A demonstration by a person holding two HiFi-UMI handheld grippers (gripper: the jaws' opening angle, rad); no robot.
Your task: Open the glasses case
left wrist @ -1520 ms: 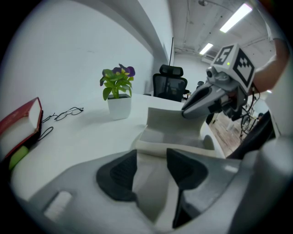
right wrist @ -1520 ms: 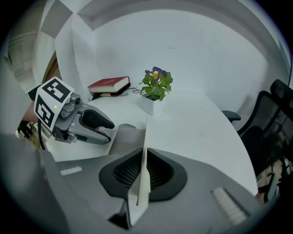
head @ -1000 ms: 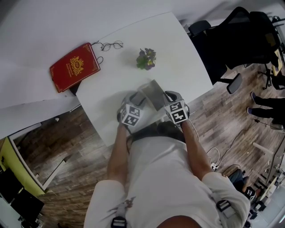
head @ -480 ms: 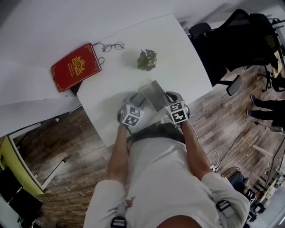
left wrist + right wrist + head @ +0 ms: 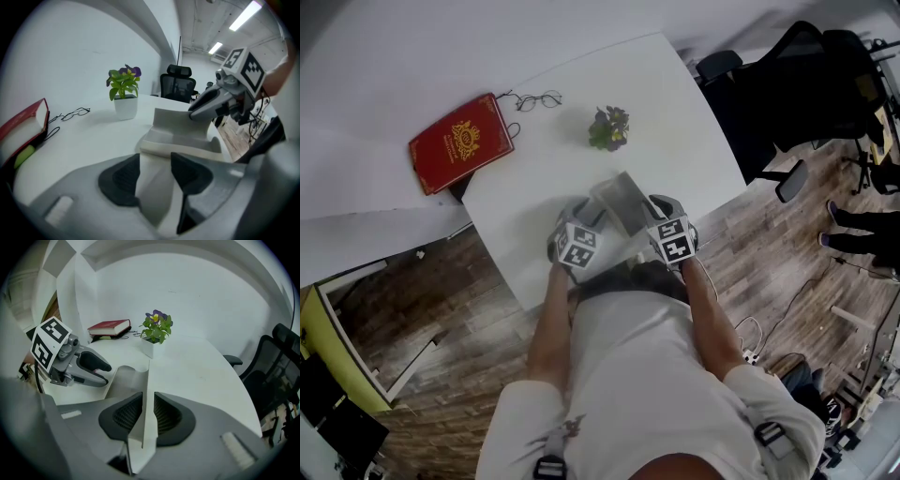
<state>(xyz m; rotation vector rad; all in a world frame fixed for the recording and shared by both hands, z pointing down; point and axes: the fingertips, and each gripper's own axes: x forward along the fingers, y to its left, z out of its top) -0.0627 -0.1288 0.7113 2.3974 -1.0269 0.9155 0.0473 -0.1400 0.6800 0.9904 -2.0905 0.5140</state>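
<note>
While the glasses case [image 5: 622, 199] sits at the near edge of the white table [image 5: 675, 112], between the two tools, its lid [image 5: 177, 119] stands raised above the shell. The left gripper [image 5: 154, 174] is closed onto the case's near wall and pins it down. The right gripper [image 5: 146, 414] has the thin lid edge-on between its jaws, which are opening. A bright gap shows beside the panel on one side, so the pads are not pinching it.

The lid's plane runs along the line the right gripper points. As far as the wide lens lets me tell, the case's length lies away from that gripper and crosswise to the left one. Backing the right gripper straight out along the panel looks like the clean exit.

A potted plant [image 5: 608, 125] stands well beyond the case. A red book [image 5: 457, 141] and a pair of spectacles [image 5: 536, 97] lie at the far left, out of the way.
</note>
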